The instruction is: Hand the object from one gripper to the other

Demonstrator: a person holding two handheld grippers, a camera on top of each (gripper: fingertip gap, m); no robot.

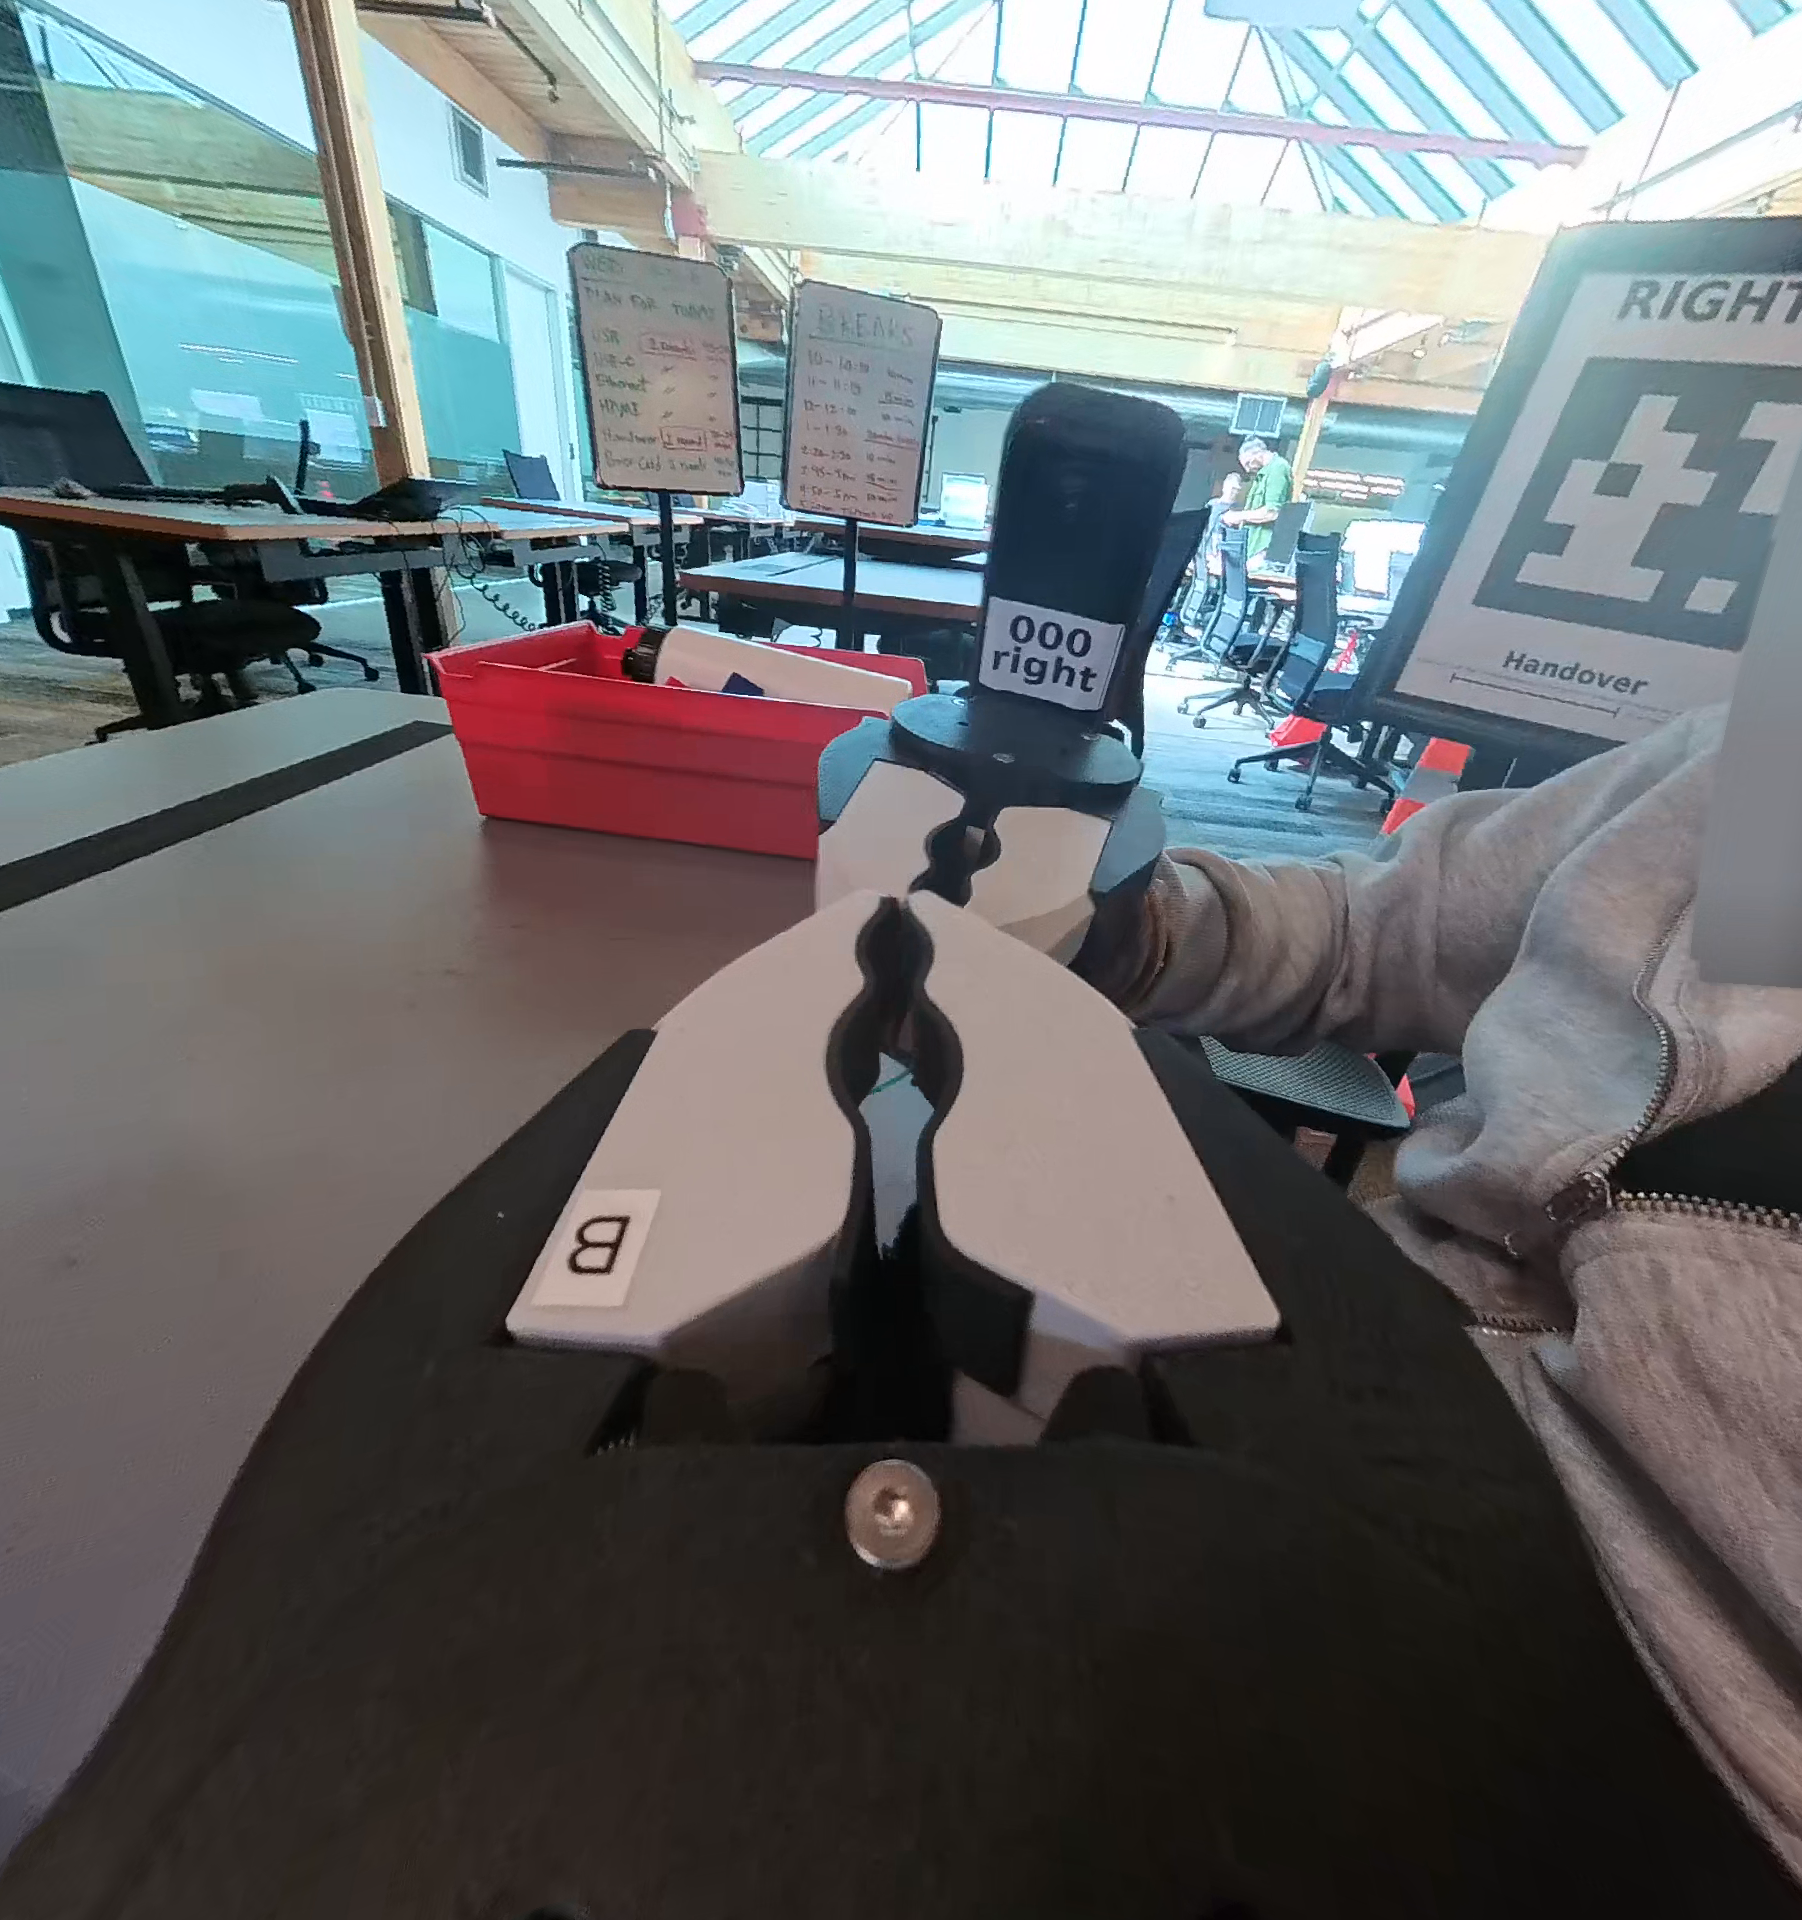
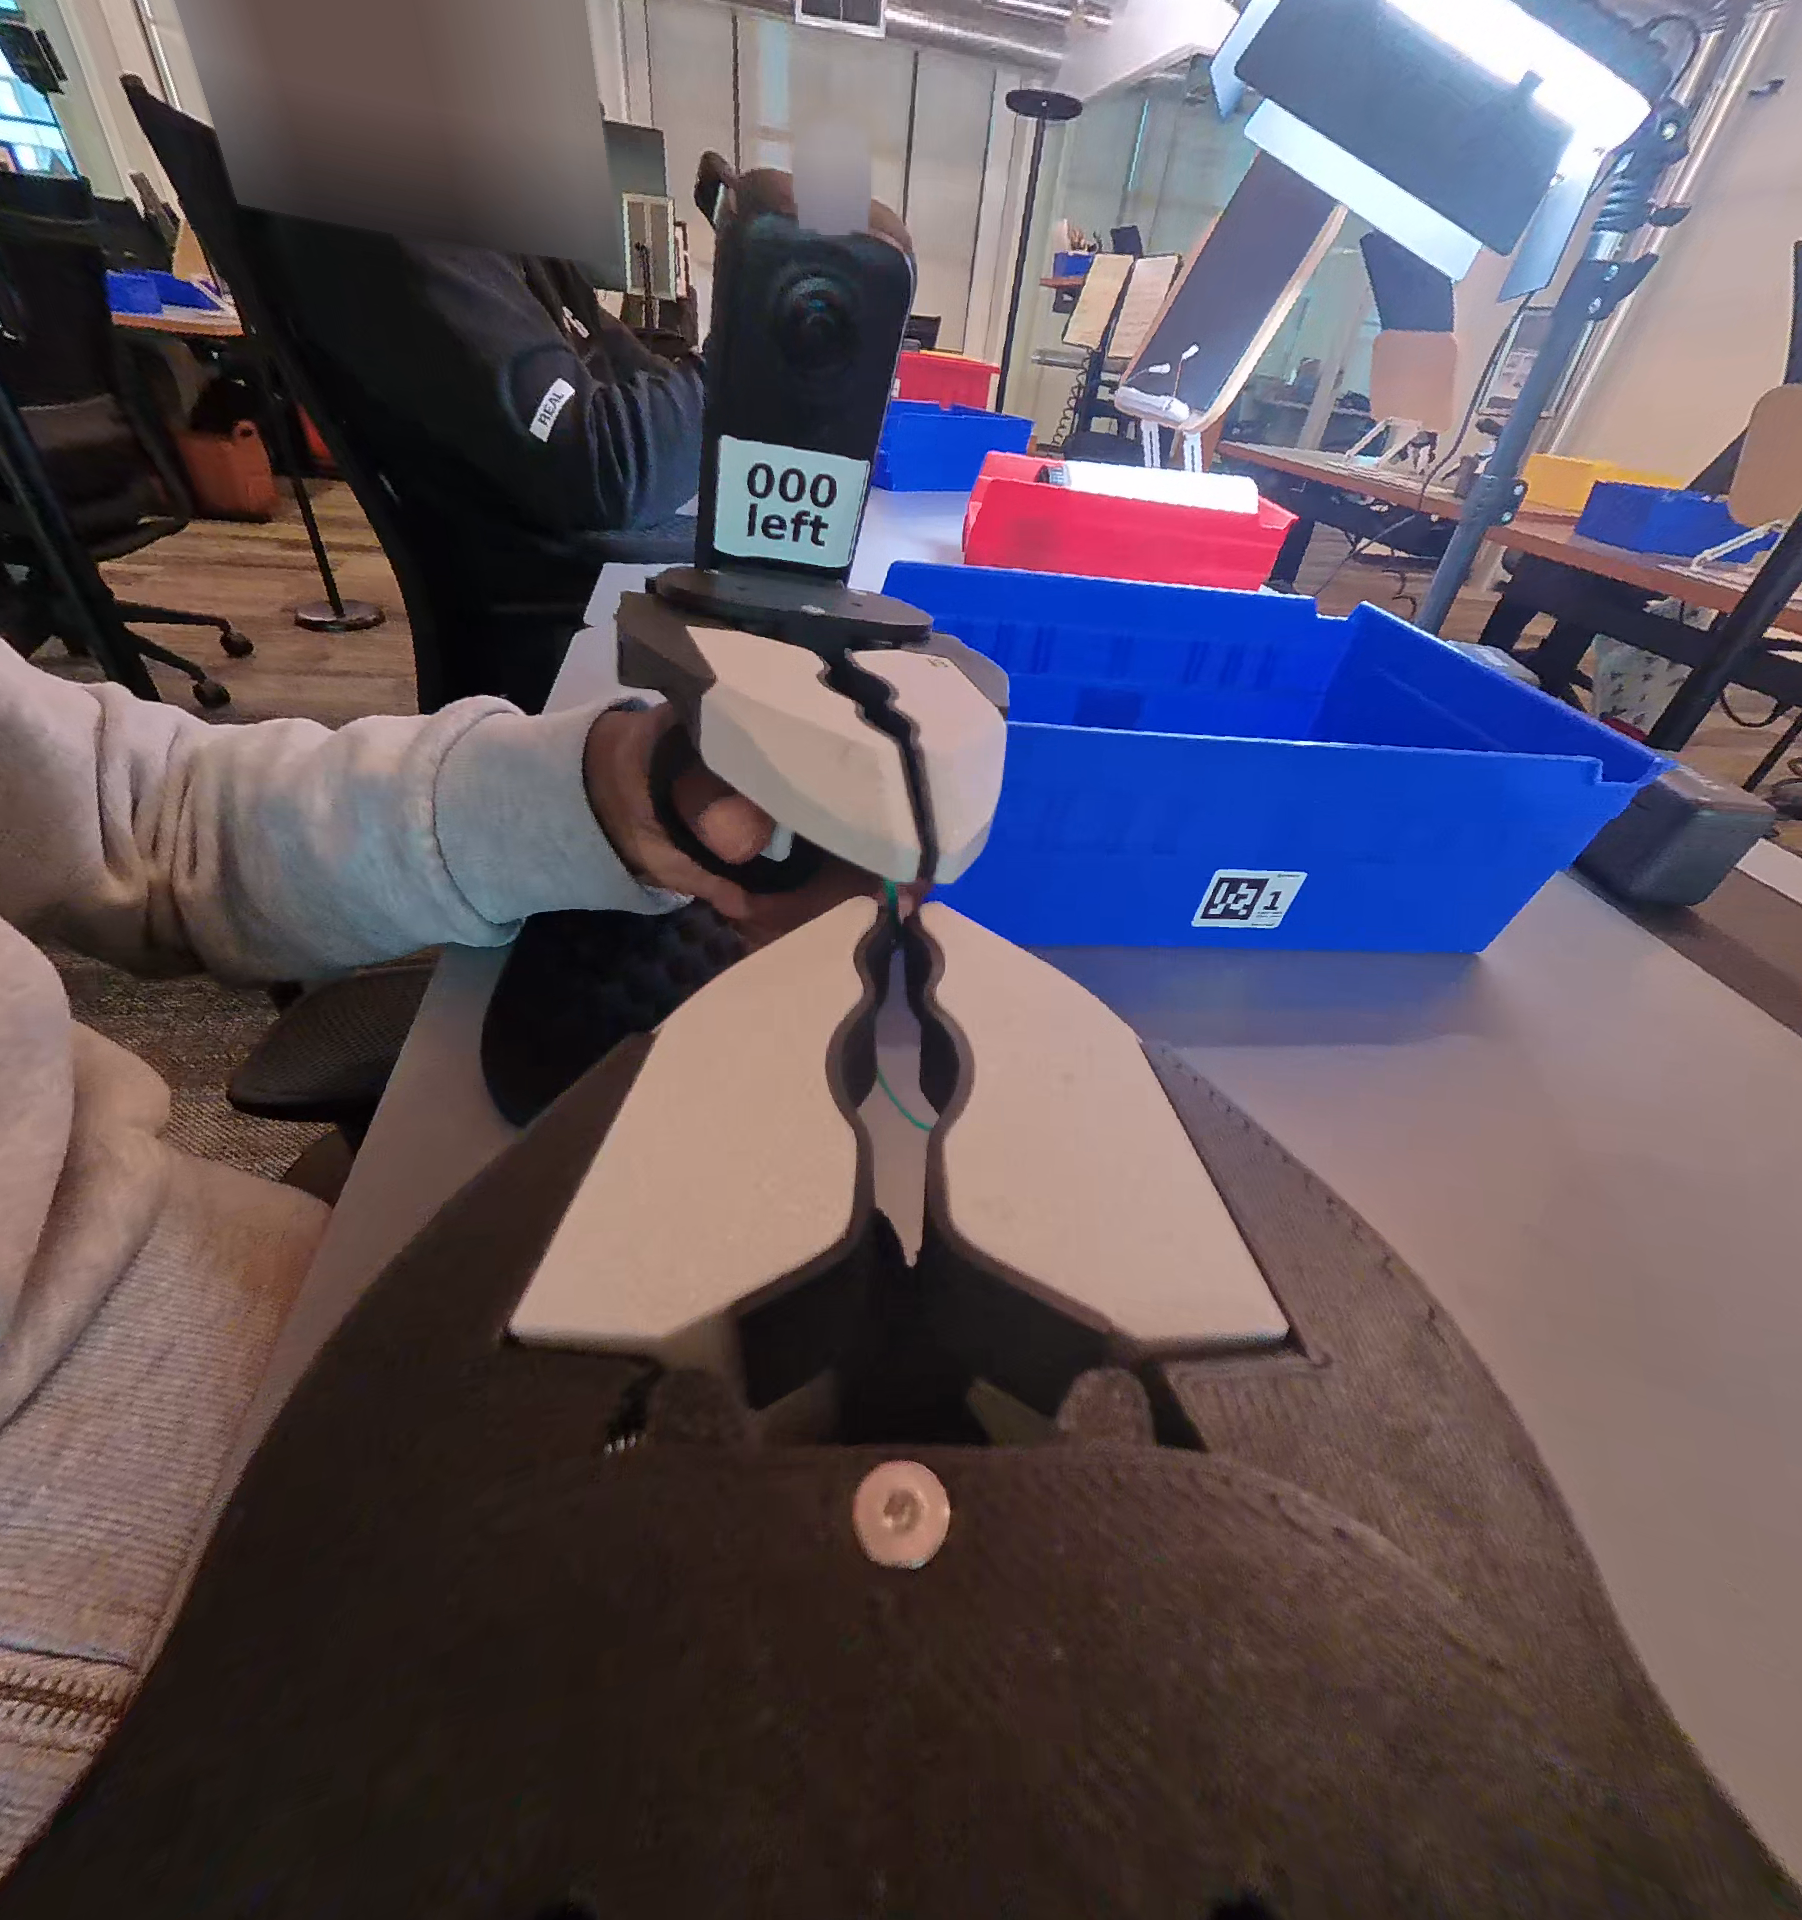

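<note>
A thin green wire (image 2: 898, 1105) runs along the gap between my right gripper's jaws and sticks out at the tips toward the left gripper. In the left wrist view a short green piece of it (image 1: 898, 1083) also shows between the left gripper's jaws. My left gripper (image 1: 902, 906) and my right gripper (image 2: 897, 914) meet tip to tip above the grey table (image 1: 253, 987), both with jaws closed. The right gripper (image 1: 933, 883) faces me in the left wrist view; the left gripper (image 2: 928, 868) faces me in the right wrist view. How much wire each holds is hidden.
A red bin (image 1: 658, 748) holding a white bottle (image 1: 772, 665) stands on the table beyond the grippers. A large blue bin (image 2: 1292, 790) sits right of them, with another red bin (image 2: 1115, 530) behind it. A marker sign (image 1: 1645, 488) stands at right. Grey sleeves (image 2: 253, 810) hold both grippers. Both grippers' tips are close together, under 4 cm apart.
</note>
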